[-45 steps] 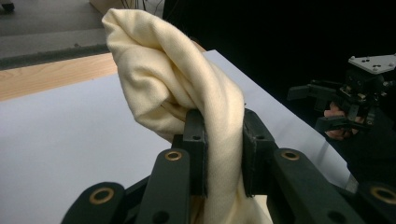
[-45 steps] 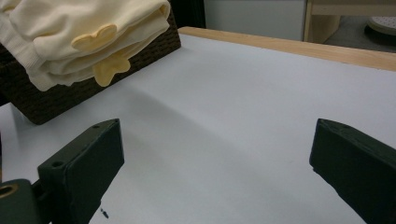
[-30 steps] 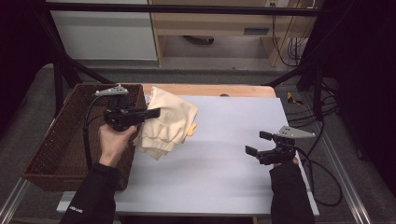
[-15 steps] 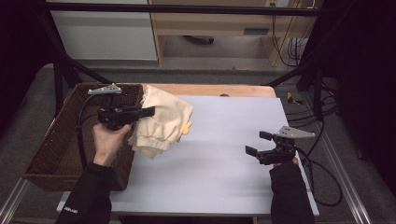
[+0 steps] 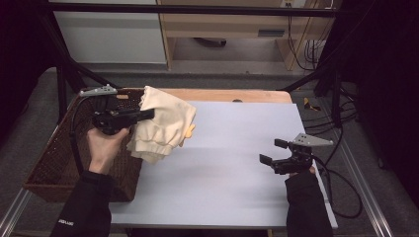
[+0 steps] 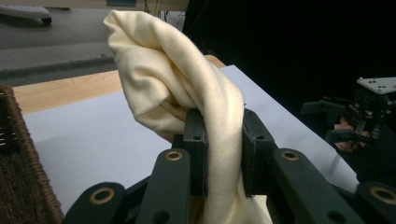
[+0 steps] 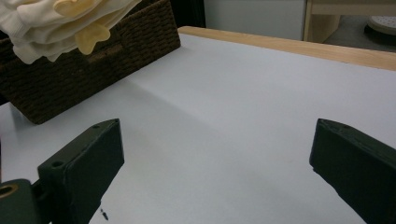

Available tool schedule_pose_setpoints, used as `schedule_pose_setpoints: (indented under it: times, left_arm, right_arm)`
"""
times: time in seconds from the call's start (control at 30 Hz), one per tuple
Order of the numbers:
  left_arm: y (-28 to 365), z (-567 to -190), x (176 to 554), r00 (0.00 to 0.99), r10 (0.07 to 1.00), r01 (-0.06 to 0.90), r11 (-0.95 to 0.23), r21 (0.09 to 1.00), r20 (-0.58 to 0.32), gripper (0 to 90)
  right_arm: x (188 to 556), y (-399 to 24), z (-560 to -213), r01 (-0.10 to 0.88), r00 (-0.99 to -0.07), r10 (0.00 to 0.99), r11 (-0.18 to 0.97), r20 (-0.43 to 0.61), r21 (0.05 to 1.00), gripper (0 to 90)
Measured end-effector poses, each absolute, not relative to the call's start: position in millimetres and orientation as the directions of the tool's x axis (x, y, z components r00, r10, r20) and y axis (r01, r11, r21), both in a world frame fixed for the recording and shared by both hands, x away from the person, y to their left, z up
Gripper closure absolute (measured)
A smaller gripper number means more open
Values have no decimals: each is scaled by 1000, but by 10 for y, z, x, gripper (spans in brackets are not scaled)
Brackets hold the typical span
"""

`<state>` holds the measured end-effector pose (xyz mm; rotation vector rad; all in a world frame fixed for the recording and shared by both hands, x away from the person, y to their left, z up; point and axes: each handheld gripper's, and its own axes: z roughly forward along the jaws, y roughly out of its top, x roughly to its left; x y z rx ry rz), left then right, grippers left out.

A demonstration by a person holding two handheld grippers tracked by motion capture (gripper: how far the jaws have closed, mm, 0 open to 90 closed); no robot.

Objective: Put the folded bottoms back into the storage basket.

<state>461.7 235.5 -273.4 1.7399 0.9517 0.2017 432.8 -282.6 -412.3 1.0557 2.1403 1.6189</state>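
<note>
Cream cloth (image 5: pixel 165 123): soft knit garment, bunched and folded, hanging off the table, directly over the right-hand rim of the basket; a ribbed cuff shows at its lower edge.
Left gripper (image 5: pixel 143 115): jaws closed tight on a twist of the cloth; held above the basket, jaws pointing away from it toward the table's middle. In the left gripper view the cloth (image 6: pixel 187 98) rises between the two black jaws and balloons above them.
Left hand (image 5: pixel 104 148): wrapped round the gripper handle, over the basket's near half, dark sleeve below.
Basket (image 5: pixel 54 158): dark brown wicker, at the table's left edge.
Table (image 5: pixel 232 163): pale grey sheet, wood strip along the far side, stretching right from the basket.
Right gripper (image 5: pixel 269 152): well apart from the basket, near the table's right edge; jaws spread wide, nothing between them, just above the sheet.
Right gripper view: basket (image 7: pixel 93 65) far left, cloth (image 7: pixel 60 23) hanging over its rim.
</note>
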Motion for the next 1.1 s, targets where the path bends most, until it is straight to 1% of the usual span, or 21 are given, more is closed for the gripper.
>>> schedule_pose_setpoints:
  times: [1.1]
  left_arm:
    - [2813,-2533,4565,605,738,483,-40,875,-300,749]
  right_arm:
    - [4330,-2824,-4127,393,-703,678,119,214,912,32]
